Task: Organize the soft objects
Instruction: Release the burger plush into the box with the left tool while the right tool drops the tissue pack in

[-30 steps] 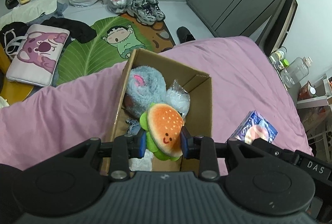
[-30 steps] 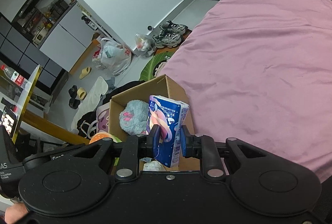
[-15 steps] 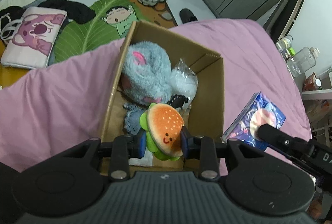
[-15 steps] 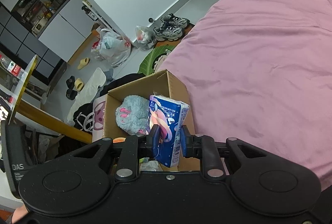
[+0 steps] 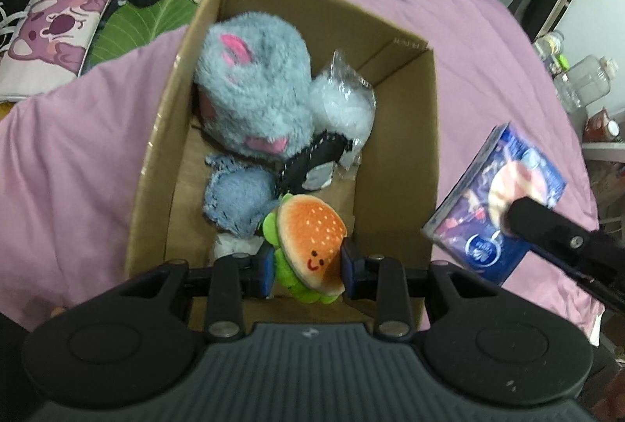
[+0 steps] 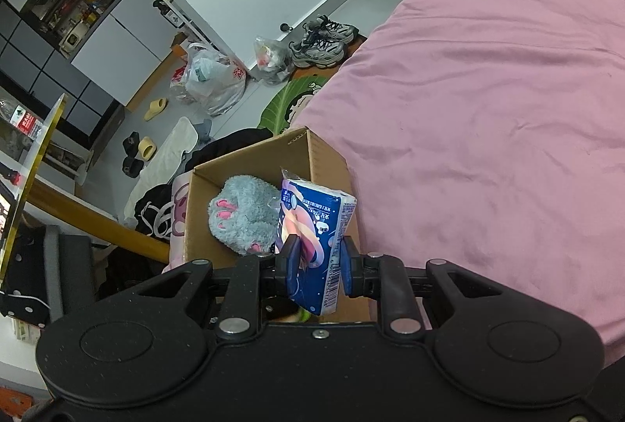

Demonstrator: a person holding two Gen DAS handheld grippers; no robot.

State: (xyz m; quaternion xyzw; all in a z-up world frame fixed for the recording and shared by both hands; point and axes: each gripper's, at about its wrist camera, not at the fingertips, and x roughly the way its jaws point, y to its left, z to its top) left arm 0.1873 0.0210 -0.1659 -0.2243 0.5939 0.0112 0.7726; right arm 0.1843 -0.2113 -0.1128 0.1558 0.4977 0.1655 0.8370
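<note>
While clamped: smiling burger plush [image 5: 311, 241] (lettuce-fringed).

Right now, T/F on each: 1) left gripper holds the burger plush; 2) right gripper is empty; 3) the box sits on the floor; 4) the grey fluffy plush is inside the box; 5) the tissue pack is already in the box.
1) True. The left gripper is shut on the burger plush.
2) False. The right gripper is shut on the blue tissue pack.
3) False. The cardboard box sits on the pink bedspread.
4) True. The grey fluffy plush lies inside the box.
5) False. The tissue pack is held outside it, beyond the right wall.
</note>
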